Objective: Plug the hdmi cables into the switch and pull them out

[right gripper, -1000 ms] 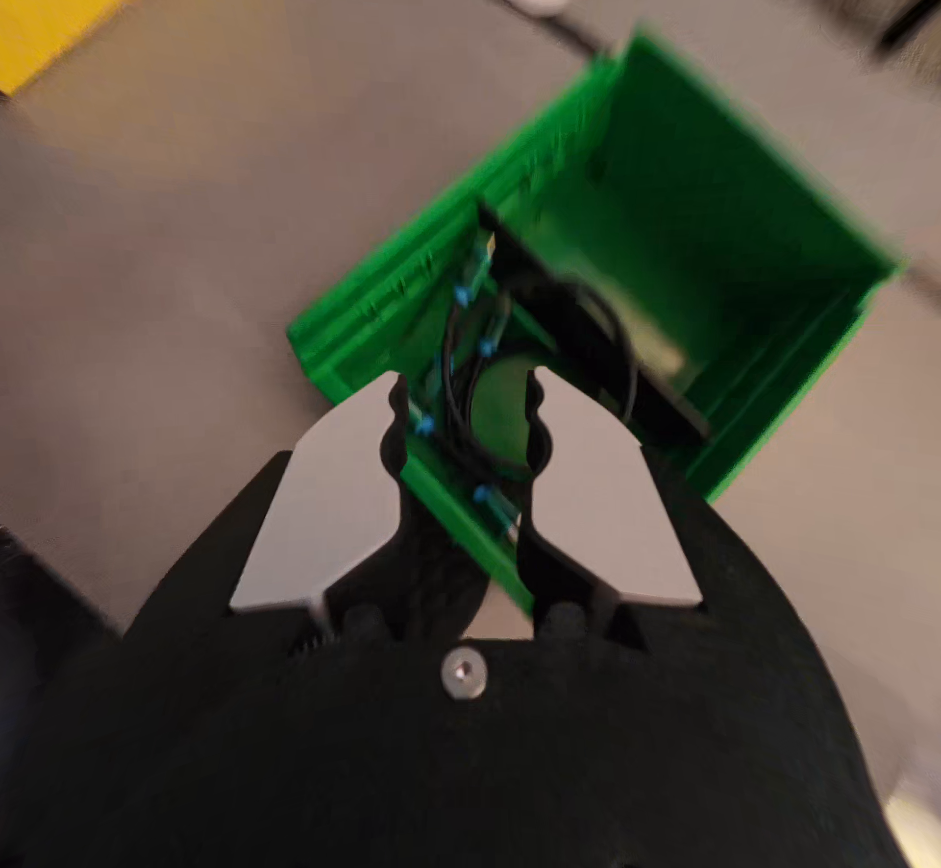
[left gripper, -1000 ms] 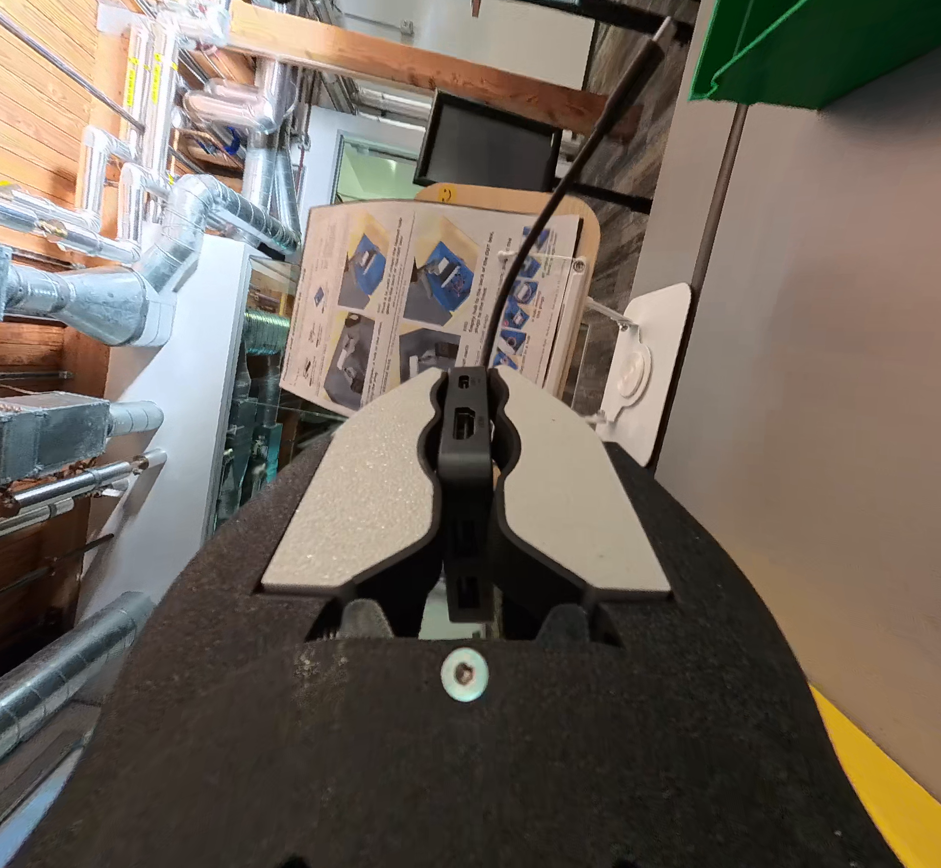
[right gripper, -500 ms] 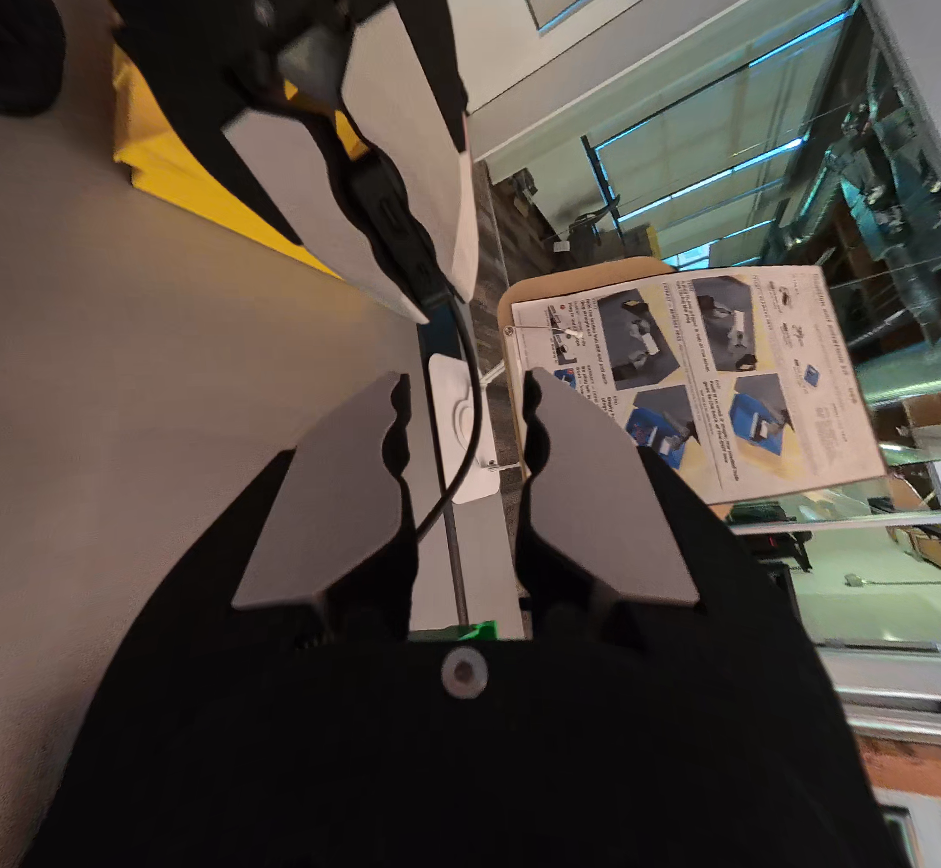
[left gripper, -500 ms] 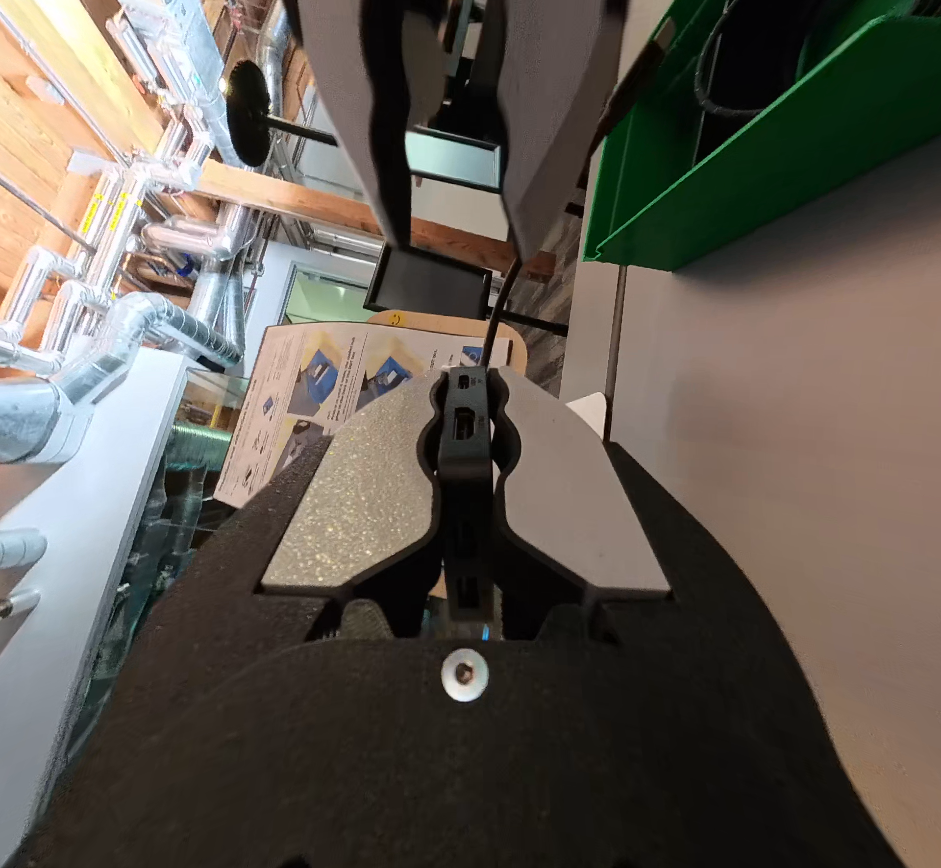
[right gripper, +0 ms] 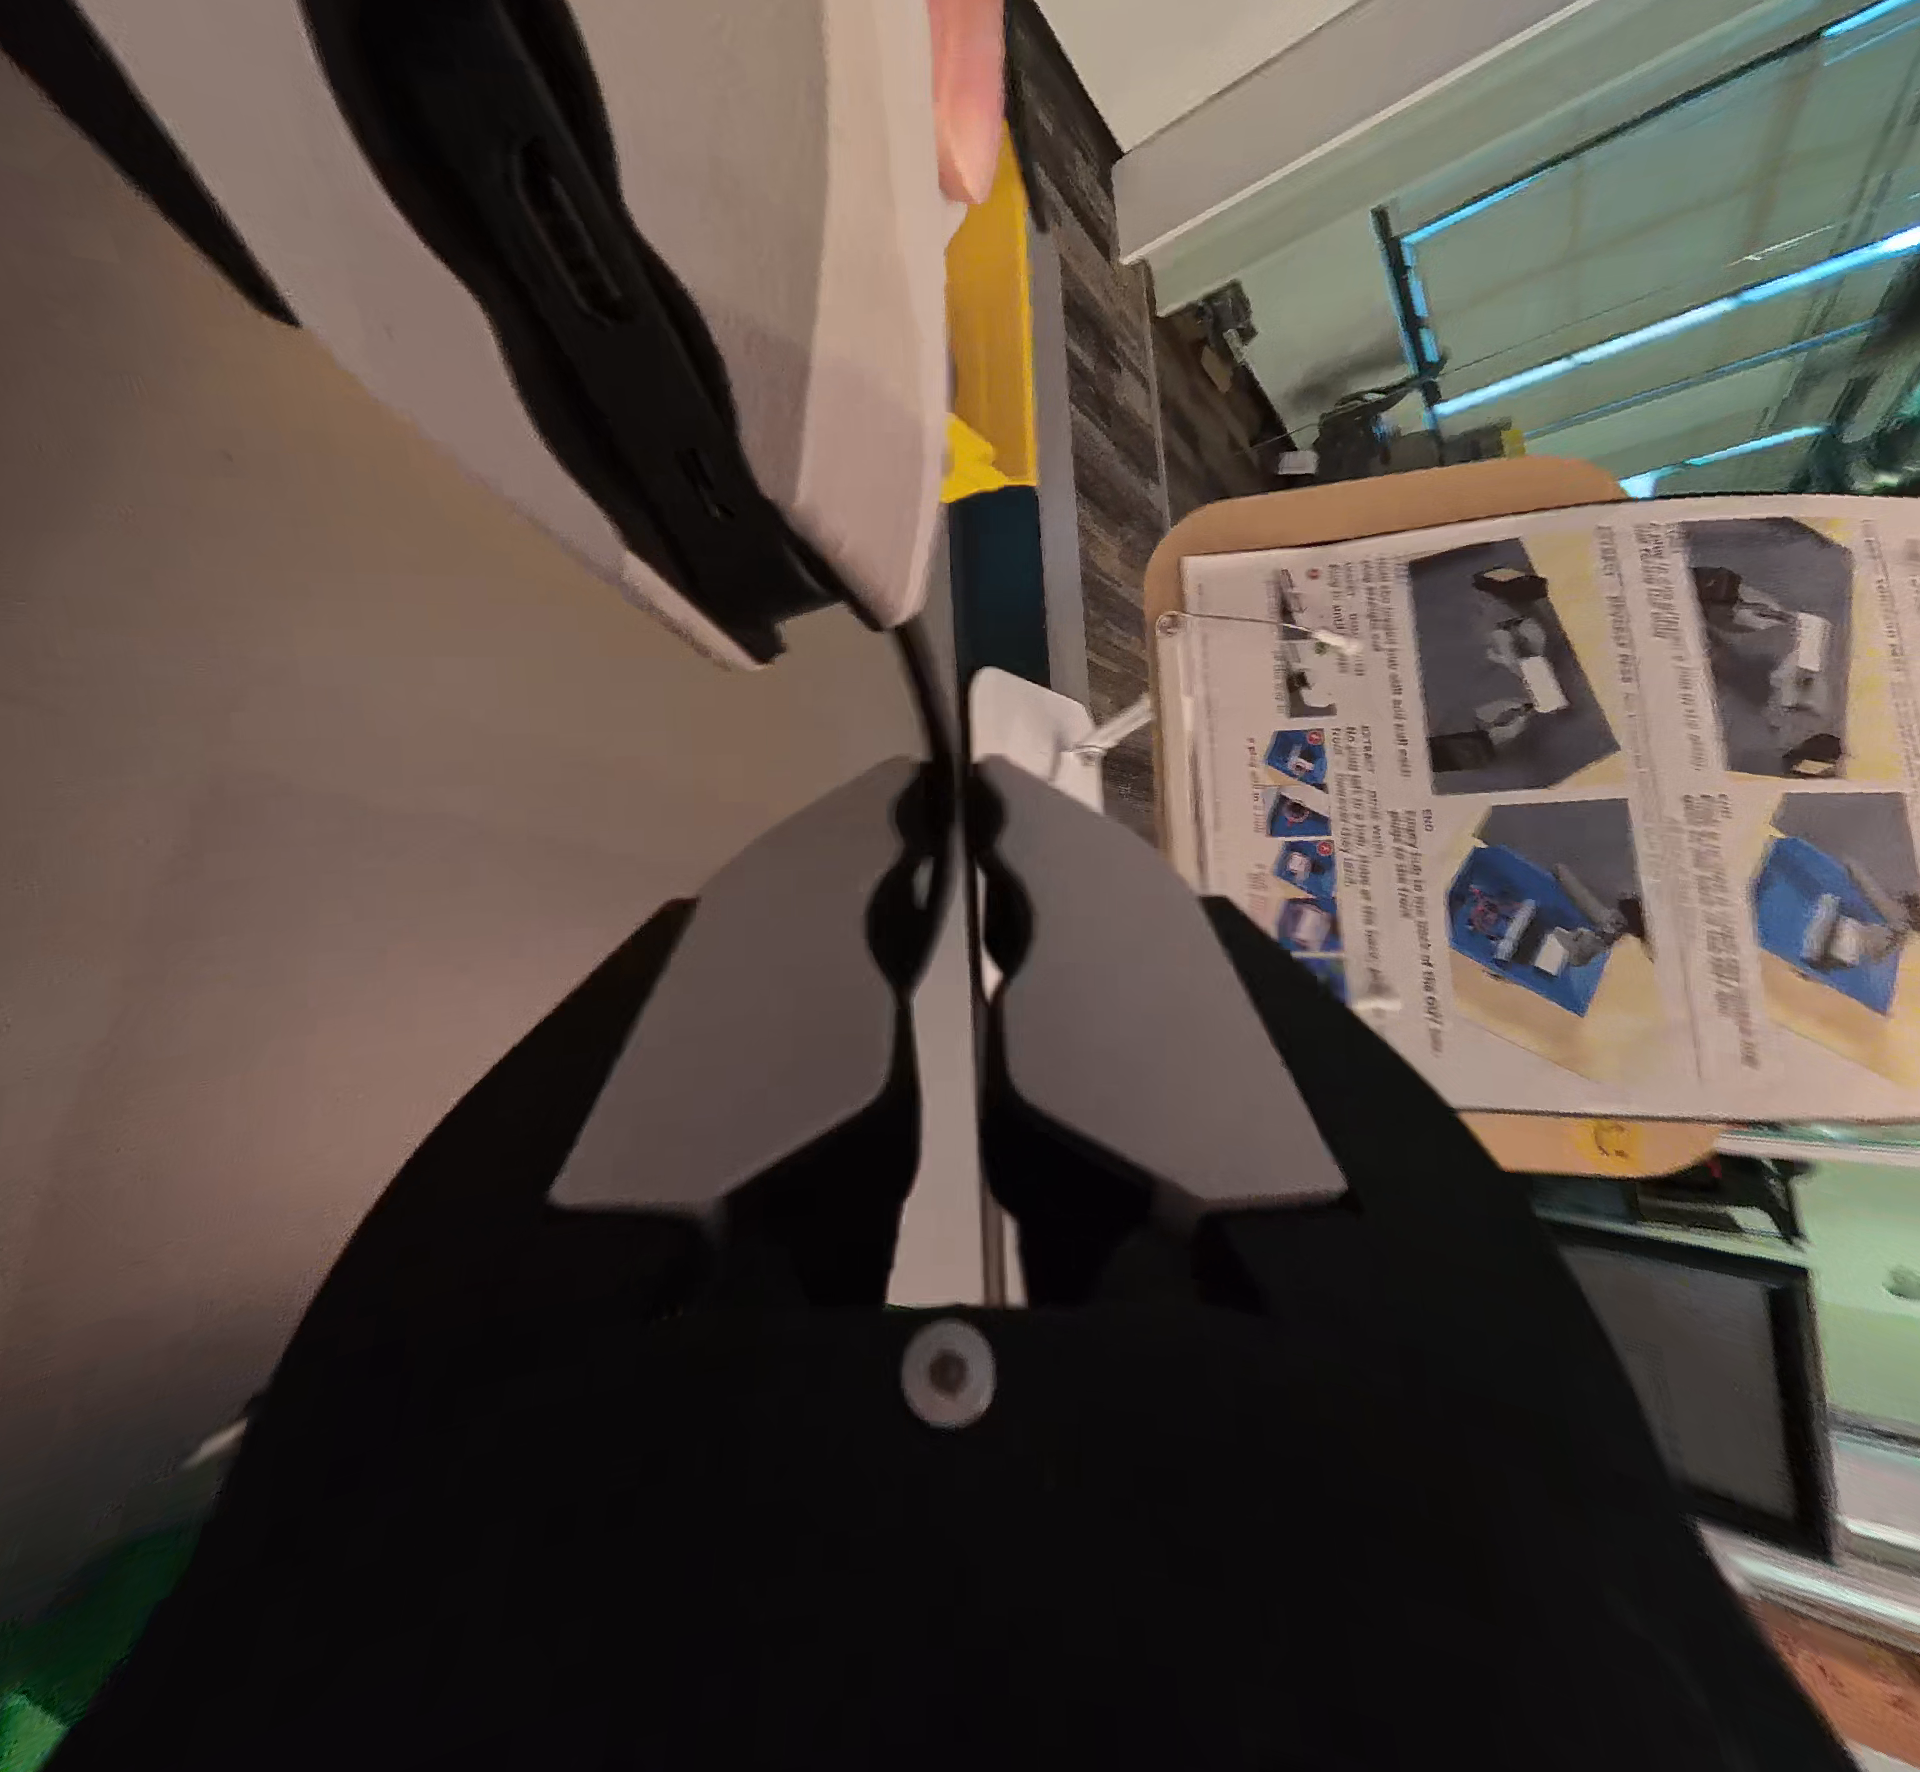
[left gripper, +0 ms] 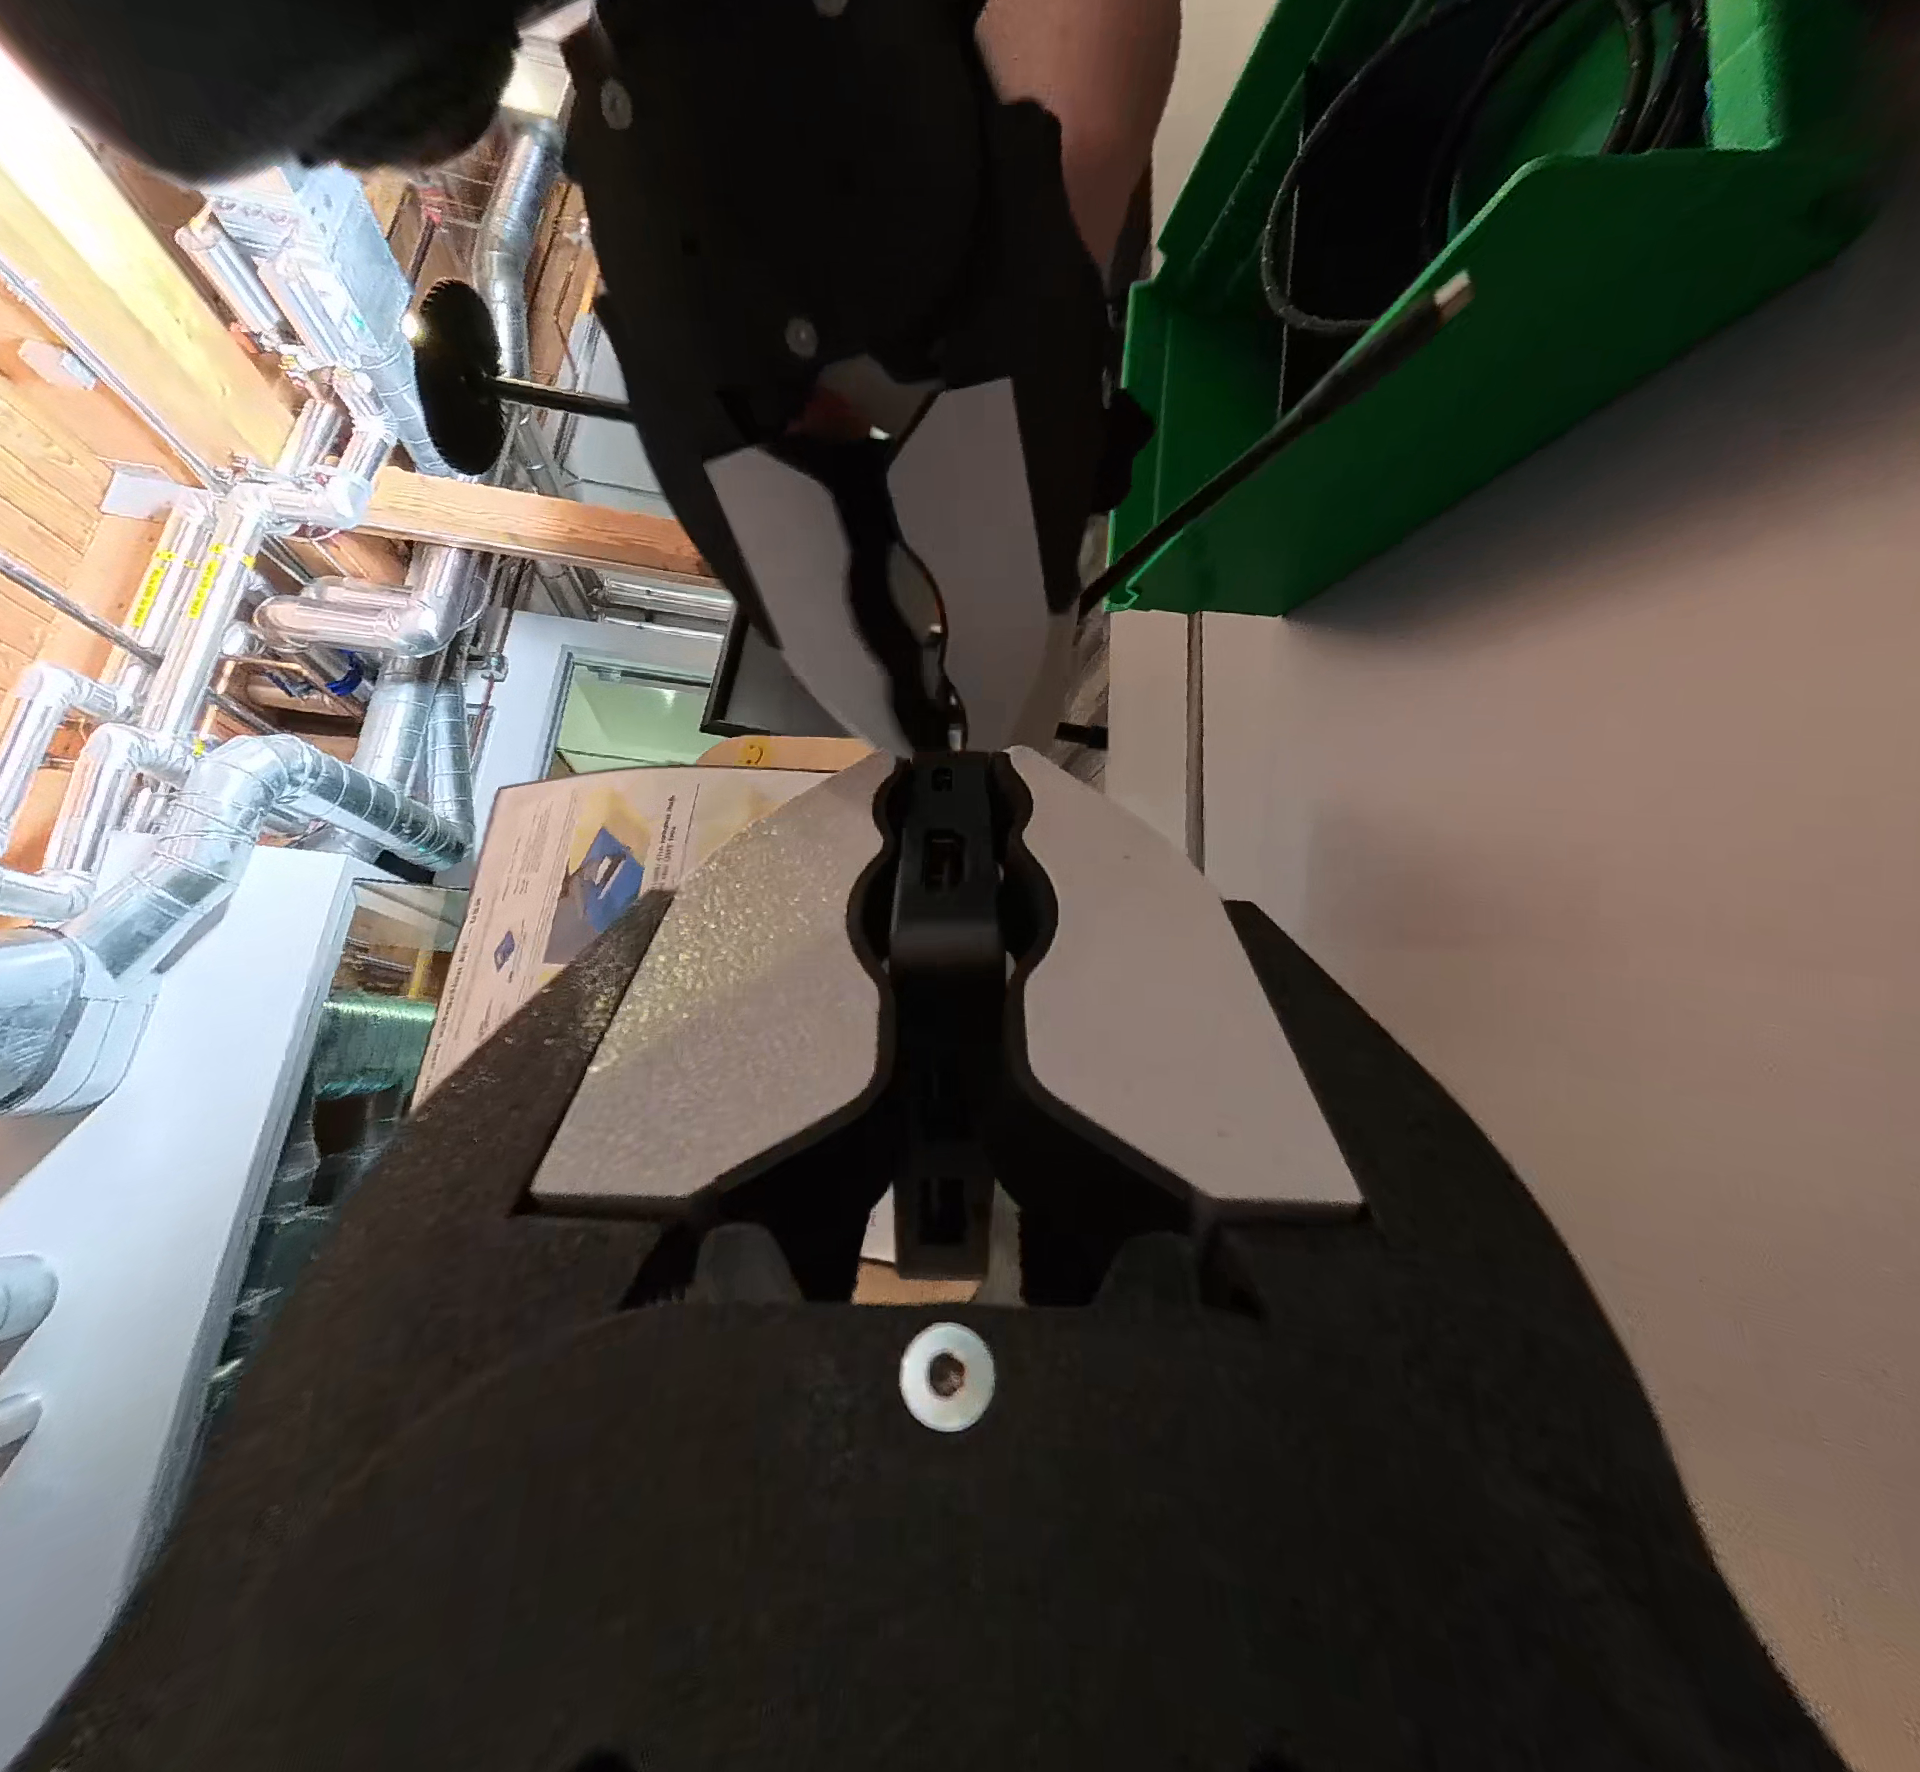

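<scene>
My left gripper (left gripper: 948,772) is shut on the black hdmi switch (left gripper: 945,901), which it holds edge-on with a port facing the camera. A thin black hdmi cable (left gripper: 1278,434) runs from the switch's far tip, and its free plug end hangs by the green bin (left gripper: 1662,268). My right gripper (left gripper: 930,735) comes in from above and pinches the cable right at the switch's tip. In the right wrist view my right gripper (right gripper: 951,777) is closed on the cable (right gripper: 940,683). The left gripper (right gripper: 821,610) with the switch (right gripper: 582,268) is just beyond it.
The green bin holds coiled black cables (left gripper: 1455,60). A picture sheet on a wooden board (right gripper: 1558,787) stands past the table edge. The grey table top (left gripper: 1558,995) runs along one side. A person's finger (right gripper: 961,60) rests on the left gripper.
My right gripper swung away from the green bin, came up to the switch and closed on the cable. The left gripper kept hold of the switch.
</scene>
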